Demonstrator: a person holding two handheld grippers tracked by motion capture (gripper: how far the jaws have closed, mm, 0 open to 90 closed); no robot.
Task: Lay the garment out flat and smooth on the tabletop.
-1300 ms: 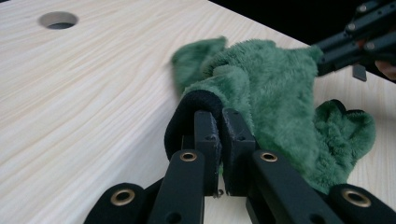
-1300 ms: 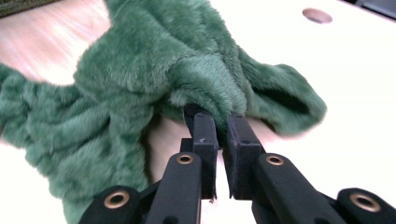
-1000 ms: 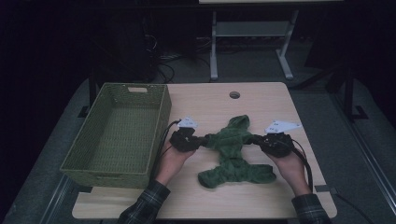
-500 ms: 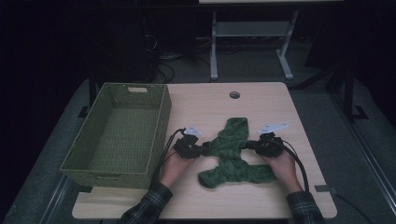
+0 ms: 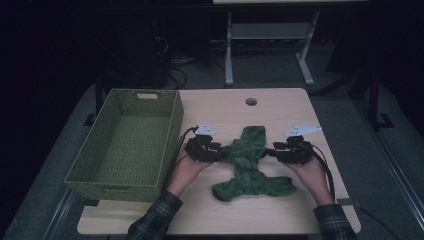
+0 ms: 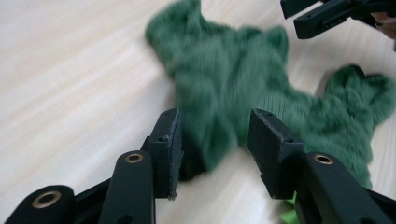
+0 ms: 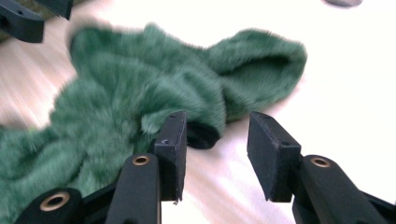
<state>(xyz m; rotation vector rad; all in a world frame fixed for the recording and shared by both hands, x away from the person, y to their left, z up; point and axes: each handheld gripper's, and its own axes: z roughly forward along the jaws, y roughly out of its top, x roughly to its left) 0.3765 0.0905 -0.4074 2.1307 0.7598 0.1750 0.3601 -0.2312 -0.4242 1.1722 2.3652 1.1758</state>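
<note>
With both tools low on the wooden table (image 5: 280, 107), I have the green fuzzy garment (image 5: 248, 165) lying crumpled between them, near the table's middle, and the woven basket (image 5: 170, 127) standing open at its nine o'clock. My left gripper (image 6: 214, 142) has its jaws apart, straddling a dark fold of cloth at the garment's nine o'clock edge; the fabric sits between the pads but nothing pinches it yet. My right gripper (image 7: 217, 149) is likewise parted at the three o'clock edge, its left pad (image 7: 173, 140) touching a rolled cuff whose dark opening faces the camera, the other pad over bare wood. I judge this the moment of taking hold on both sides. To do it well, I should push each tool a little farther in so the pads bite a full fold rather than loose pile, keep the lower jaw skimming the tabletop, and close both together. A grip on fluff alone would likely slip when lifted. The right tool needs to shift toward the cuff so the cloth lies squarely between its pads.
</note>
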